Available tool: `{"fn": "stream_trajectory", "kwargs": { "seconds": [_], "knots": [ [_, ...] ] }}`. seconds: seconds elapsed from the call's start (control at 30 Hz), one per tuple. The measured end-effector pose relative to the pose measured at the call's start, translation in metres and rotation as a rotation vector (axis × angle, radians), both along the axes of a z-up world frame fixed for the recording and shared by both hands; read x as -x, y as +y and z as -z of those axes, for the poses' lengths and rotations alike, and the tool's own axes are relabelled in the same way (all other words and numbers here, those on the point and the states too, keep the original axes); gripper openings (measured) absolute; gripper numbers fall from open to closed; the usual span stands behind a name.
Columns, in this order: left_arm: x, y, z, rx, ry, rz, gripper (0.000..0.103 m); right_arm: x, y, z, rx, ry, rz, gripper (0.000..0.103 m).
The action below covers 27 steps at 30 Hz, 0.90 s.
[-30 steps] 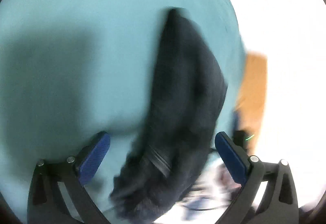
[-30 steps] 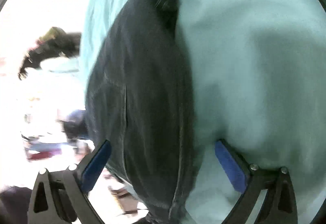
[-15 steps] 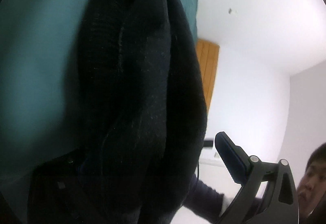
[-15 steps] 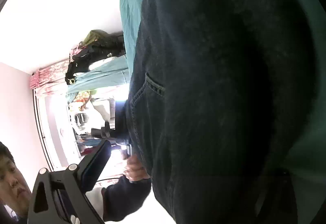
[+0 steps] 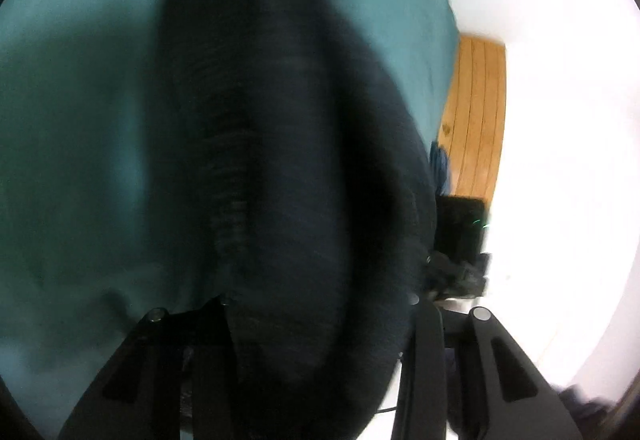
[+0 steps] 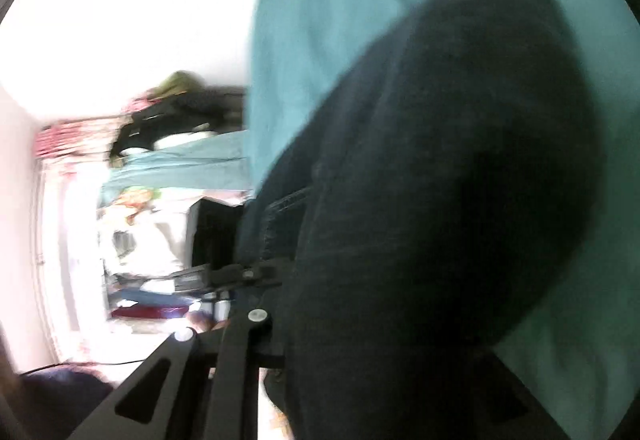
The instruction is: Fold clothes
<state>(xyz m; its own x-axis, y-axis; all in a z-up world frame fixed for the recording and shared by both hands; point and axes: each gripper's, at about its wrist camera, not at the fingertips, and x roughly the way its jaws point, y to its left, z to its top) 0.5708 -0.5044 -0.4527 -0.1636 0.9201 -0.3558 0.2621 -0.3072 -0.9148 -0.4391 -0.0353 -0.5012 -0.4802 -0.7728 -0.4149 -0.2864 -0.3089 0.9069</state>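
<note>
Two tools are each gripping one dark denim garment (image 5: 288, 168), which looks like a pair of jeans: a stitched pocket edge is showing in the right wrist view. The cloth is hanging lengthwise over a teal bed sheet (image 5: 80, 100) and filling most of both views, which are smeared by motion blur.

At the left tool (image 5: 316, 304), the fingers are sitting close together with the denim bunched between them; the pads themselves are hidden by the fabric, so the tool is reading as clamped on the cloth. At the right tool (image 6: 360, 320), only the left-hand finger frame is showing, pressed against the fabric edge, and the other finger is buried under the denim; judging by how tightly the cloth is drawn into it, this tool is also pinching the garment, though the tips are out of sight.

As a judgement, the garment is being carried or swung above the bed with both ends of one edge held. That would be fitting either laying it out flat to start folding, or bringing one half over the other, and the blur is not settling which. Whichever it is, the coming move is calling for both tools to keep level and evenly spaced, so the heavy denim lands smooth, without twisting or creasing.

A wooden panel (image 5: 476, 112) is standing beyond the bed.
</note>
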Motion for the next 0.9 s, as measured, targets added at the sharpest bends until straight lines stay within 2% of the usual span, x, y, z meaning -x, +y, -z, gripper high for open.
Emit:
{"fn": "stream_trajectory", "kwargs": {
  "seconds": [0.13,0.2,0.27,0.33,0.4,0.5,0.63,0.73,0.8,0.9],
  "knots": [
    [-0.021,0.003,-0.071,0.056,0.054,0.024,0.036,-0.02,0.014,-0.054,-0.011,0.064,0.022,0.017],
    [-0.03,0.011,-0.106,0.044,0.061,0.041,0.036,-0.043,0.035,-0.09,-0.017,0.047,0.065,0.017],
    [-0.035,0.025,-0.142,0.034,0.052,0.061,0.036,-0.068,0.058,-0.131,-0.063,0.035,0.101,0.017],
    [-0.038,0.041,-0.178,0.034,0.07,0.086,0.036,-0.061,0.059,-0.148,-0.083,0.022,0.164,0.017],
    [-0.036,0.061,-0.215,0.02,0.089,0.114,0.036,-0.09,0.095,-0.186,-0.101,0.025,0.223,0.017],
    [-0.029,0.102,-0.272,0.032,0.132,0.173,0.036,-0.127,0.154,-0.223,-0.107,0.029,0.292,0.017],
    [-0.006,0.183,-0.34,0.056,0.195,0.255,0.036,-0.187,0.273,-0.28,-0.132,0.046,0.342,0.017],
    [0.019,0.261,-0.377,0.059,0.22,0.278,0.036,-0.214,0.368,-0.297,-0.17,0.054,0.335,0.017],
    [0.035,0.314,-0.395,0.055,0.232,0.276,0.036,-0.232,0.453,-0.31,-0.208,0.075,0.292,0.018],
    [0.066,0.411,-0.416,0.005,0.221,0.216,0.036,-0.252,0.587,-0.33,-0.286,0.083,0.219,0.018]
  ]
}}
